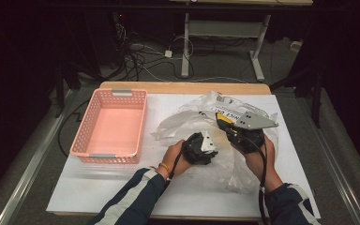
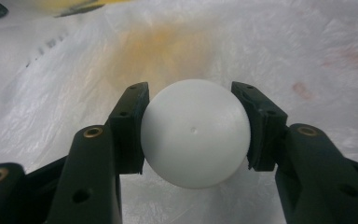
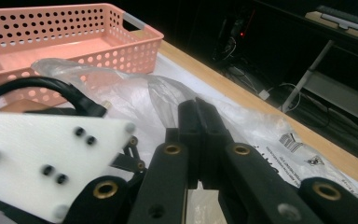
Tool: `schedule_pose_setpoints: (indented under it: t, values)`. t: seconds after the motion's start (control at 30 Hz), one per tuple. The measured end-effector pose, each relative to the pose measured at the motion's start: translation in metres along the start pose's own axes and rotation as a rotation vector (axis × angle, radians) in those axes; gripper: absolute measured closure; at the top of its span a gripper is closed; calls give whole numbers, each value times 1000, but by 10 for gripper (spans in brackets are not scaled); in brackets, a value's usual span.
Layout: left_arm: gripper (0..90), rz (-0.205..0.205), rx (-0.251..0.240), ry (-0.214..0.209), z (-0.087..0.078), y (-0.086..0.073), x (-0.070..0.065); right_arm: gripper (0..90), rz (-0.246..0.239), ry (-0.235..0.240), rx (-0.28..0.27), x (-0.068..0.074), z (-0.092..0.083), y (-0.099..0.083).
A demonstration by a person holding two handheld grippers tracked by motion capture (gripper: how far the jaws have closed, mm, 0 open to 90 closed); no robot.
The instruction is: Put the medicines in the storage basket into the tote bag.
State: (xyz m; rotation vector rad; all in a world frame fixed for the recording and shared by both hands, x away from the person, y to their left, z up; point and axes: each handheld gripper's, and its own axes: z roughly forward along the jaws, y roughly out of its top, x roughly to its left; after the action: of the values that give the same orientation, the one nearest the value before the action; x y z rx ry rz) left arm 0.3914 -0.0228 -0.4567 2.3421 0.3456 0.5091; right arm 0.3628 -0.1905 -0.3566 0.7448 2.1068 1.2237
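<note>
A smooth white ball (image 2: pixel 196 135) sits squeezed between the black jaws of my left gripper (image 2: pixel 191 93), with both pads pressed on its sides. In the high view the left gripper (image 1: pixel 201 147) is low among the folds of a crumpled clear plastic bag (image 1: pixel 192 119) at mid-table. The film of that bag (image 2: pixel 284 56), stained yellow-orange in one patch, lies right behind the ball. My right gripper (image 1: pixel 225 125) is just to the right of the left one. Its jaws (image 3: pixel 198 105) are shut, with the thin film of the bag (image 3: pixel 121 93) peaking up at their tips.
A pink perforated basket (image 1: pixel 82 126) stands at the table's left; its rim (image 3: pixel 74 18) shows behind the bag. The white board (image 1: pixel 103 187) is bordered by a wooden strip (image 1: pixel 183 87) at the far edge. Cables and desk legs crowd the dark floor beyond.
</note>
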Motion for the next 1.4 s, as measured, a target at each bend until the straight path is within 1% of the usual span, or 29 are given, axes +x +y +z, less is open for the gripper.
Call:
schedule_pose_setpoints:
  t: [0.03, 0.07, 0.13, 0.2, 0.23, 0.27, 0.3, 0.33, 0.37, 0.4, 0.43, 0.5, 0.57, 0.63, 0.67, 0.73, 0.77, 0.83, 0.87, 0.9, 0.97, 1.07, 1.13, 1.17, 1.2, 1.27, 1.33, 1.37, 1.4]
  values:
    - [473, -18, -5, 15, 2, 0, -1, 900, 2, 2, 2, 0, 0, 0]
    - [472, -17, -3, 3, 4, 1, -1, 900, 4, 5, 3, 0, 1, 0]
    - [471, -20, -1, 16, 5, 2, -2, 900, -5, 5, 10, 1, 2, -1]
    - [464, -9, 3, 24, 4, 3, -3, 900, -10, 7, 17, 1, 3, -2]
    - [429, -12, -2, 43, 2, 3, -4, 900, -14, 7, 19, 1, 4, -3]
    - [391, -3, 1, 43, -1, 4, -5, 900, -12, 7, 24, 1, 4, -4]
    - [383, 1, -6, 50, -4, 4, -6, 900, -12, 9, 28, 1, 5, -4]
    - [383, 8, -6, 68, -8, 4, -9, 900, -13, 10, 29, 0, 5, -5]
    - [374, 26, -2, 100, -13, 5, -13, 900, -12, 9, 34, 0, 5, -5]
    - [346, 55, 5, 111, -19, 5, -18, 900, -11, 8, 36, -1, 6, -6]
    - [344, 88, -4, 115, -26, 4, -23, 900, -9, 8, 38, -2, 6, -7]
    - [344, 113, -36, 98, -42, 0, -31, 900, 0, 5, 44, -4, 6, -8]
    - [344, 142, -57, 99, -60, -4, -37, 900, 2, 7, 49, -5, 7, -10]
    - [341, 143, -94, 95, -80, -8, -38, 900, -1, 7, 54, -5, 7, -10]
    - [341, 135, -108, 102, -90, -11, -37, 900, 1, 7, 56, -5, 7, -10]
    - [336, 137, -120, 142, -107, -16, -34, 900, -7, 8, 59, -5, 7, -10]
    - [306, 126, -132, 166, -115, -19, -32, 900, -11, 9, 61, -5, 7, -11]
    - [296, 84, -146, 189, -127, -29, -23, 900, -10, 9, 65, -4, 7, -11]
    - [283, 63, -140, 211, -130, -34, -19, 900, -8, 8, 68, -4, 7, -11]
    - [266, 28, -135, 223, -132, -40, -13, 900, -11, 9, 70, -5, 6, -12]
    - [254, -21, -104, 253, -132, -50, -3, 900, -23, 5, 77, -7, 4, -14]
    - [235, -90, -72, 257, -130, -57, 7, 900, -32, -6, 98, -13, 2, -19]
    - [234, -137, -35, 278, -126, -58, 11, 900, -20, -4, 98, -19, -1, -22]
    - [224, -163, -31, 274, -124, -59, 13, 900, -13, -8, 96, -22, -3, -23]
    - [224, -172, -17, 259, -121, -59, 15, 900, -11, -4, 91, -24, -4, -24]
    - [280, -167, 6, 254, -117, -59, 16, 900, -3, 3, 84, -27, -6, -24]
    - [472, -172, 9, 245, -115, -59, 16, 900, -3, 0, 84, -27, -7, -25]
    - [529, -171, 8, 240, -115, -60, 18, 900, -5, -1, 85, -28, -6, -25]
    - [617, -174, -4, 214, -116, -61, 19, 900, -3, -1, 88, -28, -6, -26]
